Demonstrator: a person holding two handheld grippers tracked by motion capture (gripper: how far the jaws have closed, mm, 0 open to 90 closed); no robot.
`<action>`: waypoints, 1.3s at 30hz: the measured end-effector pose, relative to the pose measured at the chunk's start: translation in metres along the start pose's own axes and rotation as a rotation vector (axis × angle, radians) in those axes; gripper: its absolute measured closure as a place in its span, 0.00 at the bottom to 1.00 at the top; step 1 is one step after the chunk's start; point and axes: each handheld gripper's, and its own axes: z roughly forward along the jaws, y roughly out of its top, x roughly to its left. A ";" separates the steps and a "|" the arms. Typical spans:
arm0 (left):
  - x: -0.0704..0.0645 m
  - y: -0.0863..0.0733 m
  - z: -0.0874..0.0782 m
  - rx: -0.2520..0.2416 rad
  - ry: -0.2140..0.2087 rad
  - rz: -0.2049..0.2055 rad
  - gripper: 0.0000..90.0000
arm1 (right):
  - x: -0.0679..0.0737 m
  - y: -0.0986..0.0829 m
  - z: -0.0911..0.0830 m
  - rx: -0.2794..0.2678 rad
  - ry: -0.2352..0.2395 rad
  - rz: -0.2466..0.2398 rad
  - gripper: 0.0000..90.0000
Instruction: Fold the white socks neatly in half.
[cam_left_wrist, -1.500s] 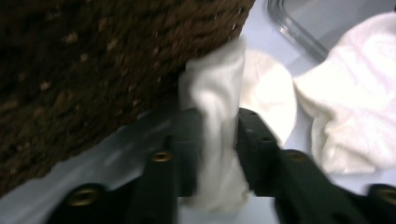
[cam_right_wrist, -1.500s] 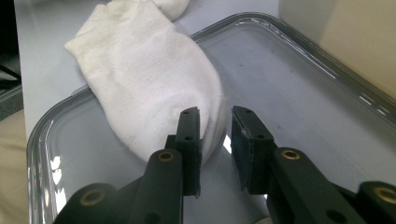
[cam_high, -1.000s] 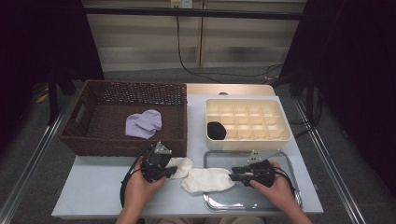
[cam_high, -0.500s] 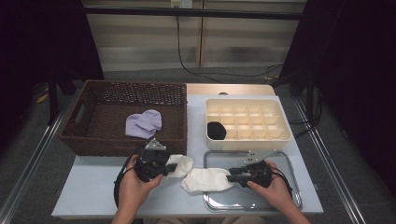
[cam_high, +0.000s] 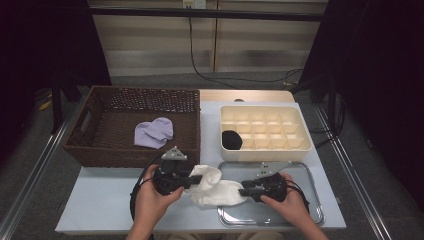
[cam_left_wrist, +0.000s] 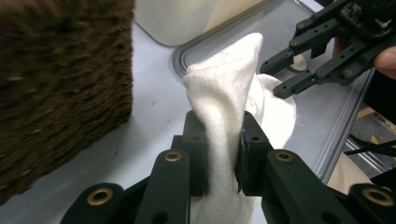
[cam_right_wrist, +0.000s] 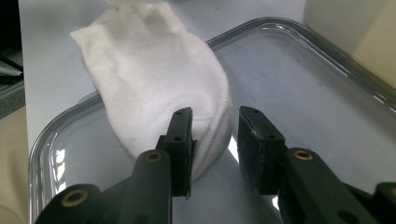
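white sock (cam_high: 216, 189): lies near the front edge of the worktop (cam_high: 100, 205), between the two tools; toe end sits over the left rim of the metal tray (cam_high: 305, 210), cuff end bunched up at 9 o'clock
left tool (cam_high: 189, 181): held in the person's left hand (cam_high: 150, 197), jaws pinched tight on a raised fold of the sock's cuff end; left gripper view shows white cloth (cam_left_wrist: 224, 121) squeezed between both pads and standing up past them
right tool (cam_high: 246, 191): held in the person's right hand (cam_high: 287, 200), at 3 o'clock of the sock, pointing toward it; jaws narrowly parted, not gripping; right gripper view has the left pad (cam_right_wrist: 183, 140) against the rounded toe edge (cam_right_wrist: 187, 112), the right pad over bare tray, a clear gap between the pads
metal tray: front right of the worktop, just at 6 o'clock of the cream box; shiny, bare apart from the sock toe
cream divided box (cam_high: 265, 131): at 12 o'clock of the tray, many small compartments; dark rolled item (cam_high: 231, 140) in its front-left compartment
wicker basket (cam_high: 100, 145): back left, at 9 o'clock of the cream box; lilac sock (cam_high: 154, 132) lies inside, toward its right side
basket vs left tool: basket's front wall just at 12 o'clock of the left tool, apart from it
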 end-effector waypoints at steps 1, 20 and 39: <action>0.000 -0.001 0.003 0.013 -0.004 -0.002 0.85 | 0.000 0.000 0.000 0.000 -0.001 -0.003 0.72; -0.008 -0.007 0.036 0.101 0.055 0.048 0.78 | 0.010 0.028 0.016 -0.039 0.002 -0.021 0.65; -0.003 -0.004 0.015 0.042 0.103 0.037 0.65 | 0.011 0.039 0.017 -0.005 -0.001 -0.079 0.99</action>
